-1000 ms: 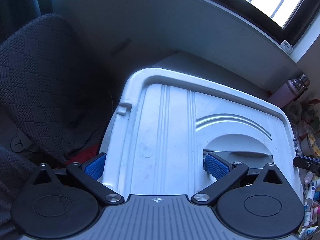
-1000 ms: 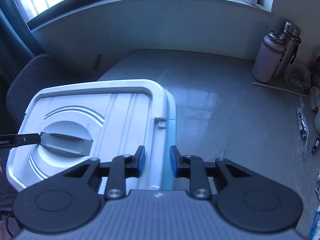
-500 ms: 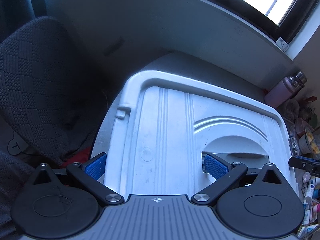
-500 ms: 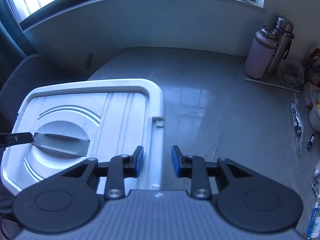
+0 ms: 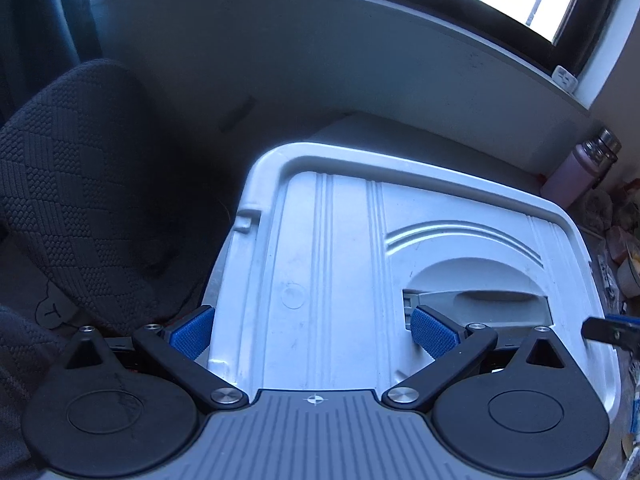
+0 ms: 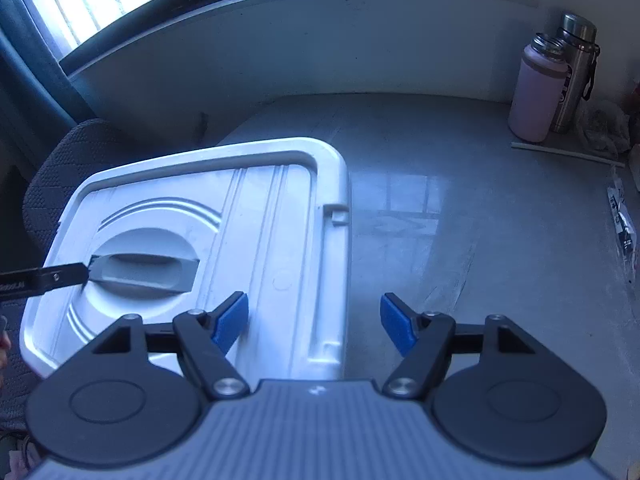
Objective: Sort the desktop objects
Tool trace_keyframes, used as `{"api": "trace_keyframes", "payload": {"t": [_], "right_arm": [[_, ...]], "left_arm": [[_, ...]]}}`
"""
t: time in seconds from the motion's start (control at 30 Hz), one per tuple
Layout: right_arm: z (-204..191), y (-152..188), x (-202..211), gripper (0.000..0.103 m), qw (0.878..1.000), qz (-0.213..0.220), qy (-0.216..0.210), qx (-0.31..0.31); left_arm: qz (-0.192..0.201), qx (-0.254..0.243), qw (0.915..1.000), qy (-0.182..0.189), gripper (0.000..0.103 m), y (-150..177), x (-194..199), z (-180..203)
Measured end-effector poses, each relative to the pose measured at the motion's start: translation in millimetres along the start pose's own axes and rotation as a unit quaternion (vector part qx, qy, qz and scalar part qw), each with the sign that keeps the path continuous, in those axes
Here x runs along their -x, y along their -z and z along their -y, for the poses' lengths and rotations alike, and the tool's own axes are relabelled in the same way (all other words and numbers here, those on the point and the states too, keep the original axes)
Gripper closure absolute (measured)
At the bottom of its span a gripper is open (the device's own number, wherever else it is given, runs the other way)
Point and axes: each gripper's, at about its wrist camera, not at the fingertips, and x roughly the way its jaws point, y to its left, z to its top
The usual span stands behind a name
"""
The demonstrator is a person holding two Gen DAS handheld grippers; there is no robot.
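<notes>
A white box lid [image 5: 340, 280] with a grey recessed handle [image 5: 480, 300] lies flat at the table's left end. My left gripper [image 5: 313, 334] spans the lid's left part: one blue pad sits against the outer edge, the other in the handle recess, so it is shut on the lid. In the right wrist view the lid [image 6: 256, 240] fills the left half. My right gripper [image 6: 314, 324] hovers over the lid's right rim. Its jaws are opening; the rim lies between them and neither pad touches it. A left gripper finger [image 6: 44, 282] reaches the handle [image 6: 148, 268].
The grey table [image 6: 460, 220] stretches to the right of the lid. A pink bottle [image 6: 538, 88] and a steel flask [image 6: 574, 72] stand at the back right by the wall. Small packets [image 6: 622, 220] lie along the right edge. A dark fabric chair [image 5: 80, 200] stands left of the table.
My right gripper's jaws, closed on the lid's right rim before, have spread wide off it. The blue box side seen under that rim earlier is now covered. The left gripper keeps its hold.
</notes>
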Motion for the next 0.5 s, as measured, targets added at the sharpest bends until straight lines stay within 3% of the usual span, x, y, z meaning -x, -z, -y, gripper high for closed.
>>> {"api": "trace_keyframes", "payload": {"t": [0.17, 0.3, 0.37, 0.5], "right_arm": [[-3, 12, 5, 0.031, 0.999, -0.01, -0.03, -0.014], [-12, 32, 33, 0.031, 0.998, 0.049, 0.02, -0.015], [-16, 47, 49, 0.031, 0.997, 0.07, 0.025, -0.019], [-37, 91, 72, 0.031, 0.994, 0.1, 0.039, -0.017]], "left_arm": [[0.019, -0.01, 0.9997, -0.013, 0.0, -6, 5, 5], [0.061, -0.049, 0.9962, -0.039, 0.0, 2, 32, 16], [0.09, -0.066, 0.9928, -0.043, 0.0, 16, 51, 19], [0.109, -0.067, 0.9916, -0.018, 0.0, 60, 80, 18]]}}
